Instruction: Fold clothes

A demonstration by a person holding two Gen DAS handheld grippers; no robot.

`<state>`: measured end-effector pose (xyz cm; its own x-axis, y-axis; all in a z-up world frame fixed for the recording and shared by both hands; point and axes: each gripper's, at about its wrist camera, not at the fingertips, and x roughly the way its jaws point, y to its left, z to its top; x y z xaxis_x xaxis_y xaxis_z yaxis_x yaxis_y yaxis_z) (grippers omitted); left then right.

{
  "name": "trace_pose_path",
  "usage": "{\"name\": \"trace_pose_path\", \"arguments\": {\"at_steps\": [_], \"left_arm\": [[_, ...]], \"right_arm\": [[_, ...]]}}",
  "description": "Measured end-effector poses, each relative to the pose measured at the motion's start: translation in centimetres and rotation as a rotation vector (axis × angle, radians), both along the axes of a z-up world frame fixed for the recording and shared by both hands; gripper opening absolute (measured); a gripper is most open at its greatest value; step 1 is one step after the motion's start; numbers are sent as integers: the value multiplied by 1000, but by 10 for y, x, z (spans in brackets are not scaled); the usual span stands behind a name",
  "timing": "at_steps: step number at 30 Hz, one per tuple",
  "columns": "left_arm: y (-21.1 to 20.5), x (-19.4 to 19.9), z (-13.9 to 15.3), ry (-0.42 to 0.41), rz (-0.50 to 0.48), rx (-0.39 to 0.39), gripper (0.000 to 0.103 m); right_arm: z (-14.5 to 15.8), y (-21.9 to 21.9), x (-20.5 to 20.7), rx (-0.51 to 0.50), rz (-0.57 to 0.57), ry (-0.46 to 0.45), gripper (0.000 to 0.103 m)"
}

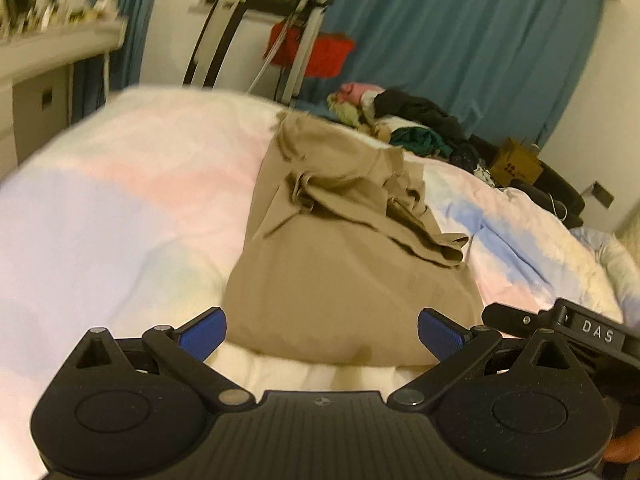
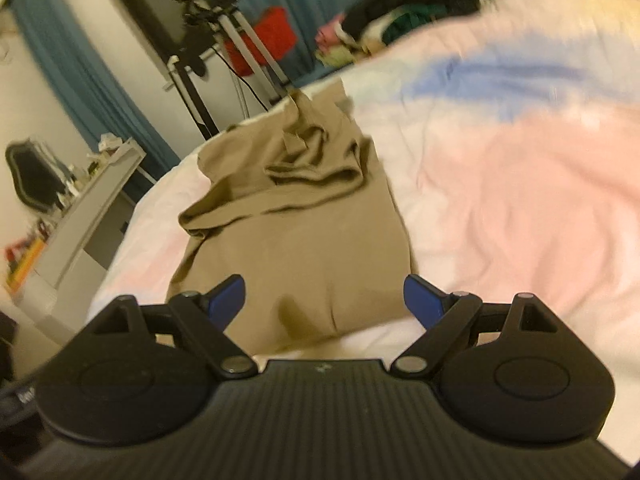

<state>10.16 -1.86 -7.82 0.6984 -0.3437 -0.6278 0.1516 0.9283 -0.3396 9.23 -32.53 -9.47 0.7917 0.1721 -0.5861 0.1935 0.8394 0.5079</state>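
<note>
Tan garment (image 1: 340, 264), lying partly folded on a bed cover (image 1: 120, 208) of pale pink, blue and white, its near part smooth and its far part bunched into loose creases and flaps. Near edge just ahead of both claws.

Left gripper (image 1: 322, 334) spread wide, blue pads (image 1: 202, 334) well apart, nothing between them; cloth's rounded near edge seen through the gap, contact impossible to tell. Right gripper (image 2: 324, 300) likewise wide open and empty, pads (image 2: 424, 300) framing the garment's near end in the right wrist view. Part of the other tool, marked "DAS" (image 1: 598, 336), showing at the right edge of the left wrist view.

Beyond the garment, a heap of mixed clothes (image 1: 400, 116) at the bed's far side. Farther back, teal curtains (image 1: 460, 40), a red bin (image 1: 320, 54), a metal stand (image 1: 300, 32). White shelf (image 1: 60, 44) with small items off to the left.
</note>
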Motion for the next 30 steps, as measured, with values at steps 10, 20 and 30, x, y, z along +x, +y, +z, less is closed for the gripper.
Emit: {"name": "trace_pose_path", "arguments": {"at_steps": [10,20,30], "left_arm": [[20,14,-28,193,69,-228,102],[11,28,-55,288,37,-395,100],[12,47,-80,347,-22,-677,99]], "right_arm": [[-49,-9,0,473,1,124,89],[-70,-19,-1,683,-125,153,87],[-79,-45,9,731,-293,76,72]]}}
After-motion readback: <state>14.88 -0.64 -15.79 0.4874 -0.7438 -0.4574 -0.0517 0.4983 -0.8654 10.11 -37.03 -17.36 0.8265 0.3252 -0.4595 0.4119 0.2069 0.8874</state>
